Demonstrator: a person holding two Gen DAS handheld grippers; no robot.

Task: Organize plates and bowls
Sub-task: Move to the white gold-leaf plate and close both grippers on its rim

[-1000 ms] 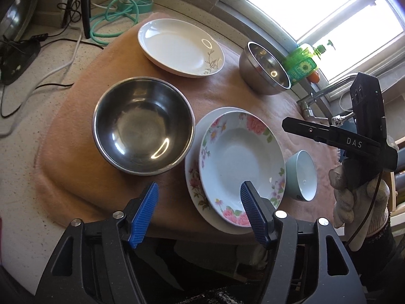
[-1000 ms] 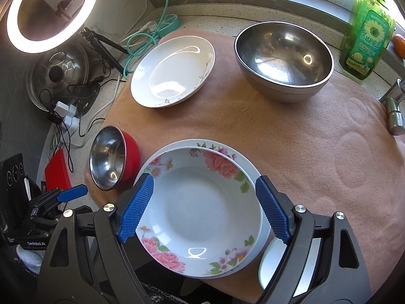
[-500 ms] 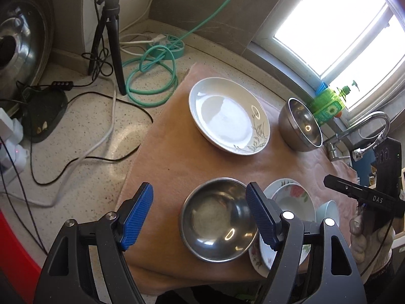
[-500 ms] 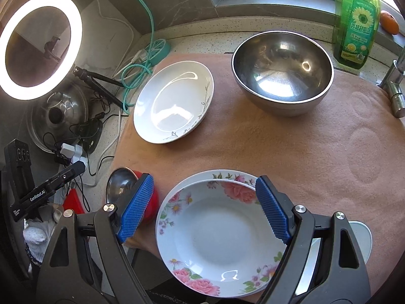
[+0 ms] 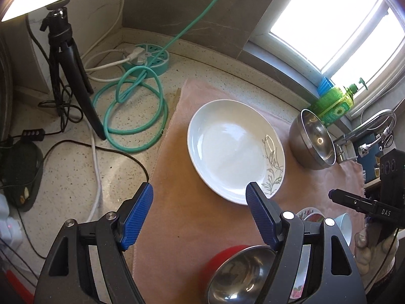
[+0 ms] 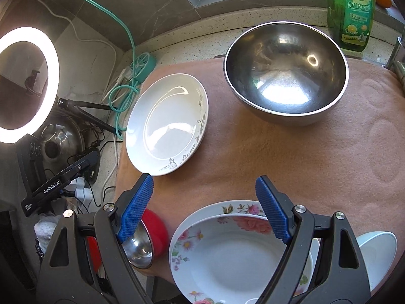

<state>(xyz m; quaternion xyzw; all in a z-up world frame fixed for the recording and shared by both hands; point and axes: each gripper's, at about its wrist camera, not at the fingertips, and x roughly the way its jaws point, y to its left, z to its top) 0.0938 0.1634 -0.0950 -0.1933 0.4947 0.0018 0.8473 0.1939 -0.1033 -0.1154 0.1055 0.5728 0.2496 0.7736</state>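
Observation:
A white plate with a grey leaf print (image 5: 235,149) (image 6: 167,124) lies on the pink mat (image 5: 182,217) (image 6: 291,157). A large steel bowl (image 6: 284,72) (image 5: 314,140) stands at the back right. A red-sided steel bowl (image 5: 240,271) (image 6: 146,240) sits at the mat's near left edge. Two stacked floral plates (image 6: 235,250) and a pale blue bowl (image 6: 377,250) lie at the front. My left gripper (image 5: 200,210) is open and empty above the mat, near the white plate's front rim. My right gripper (image 6: 205,205) is open and empty above the floral plates.
A teal hose (image 5: 134,111) and power strip (image 5: 149,58) lie on the counter left of the mat, with a tripod (image 5: 71,76), cables and a ring light (image 6: 27,83). A green soap bottle (image 6: 351,10) and a faucet (image 5: 367,126) are by the window.
Both grippers have drawn back and up. The left view swung toward the white plate, leaving the red-sided bowl low in frame. The right view rose off the floral plates.

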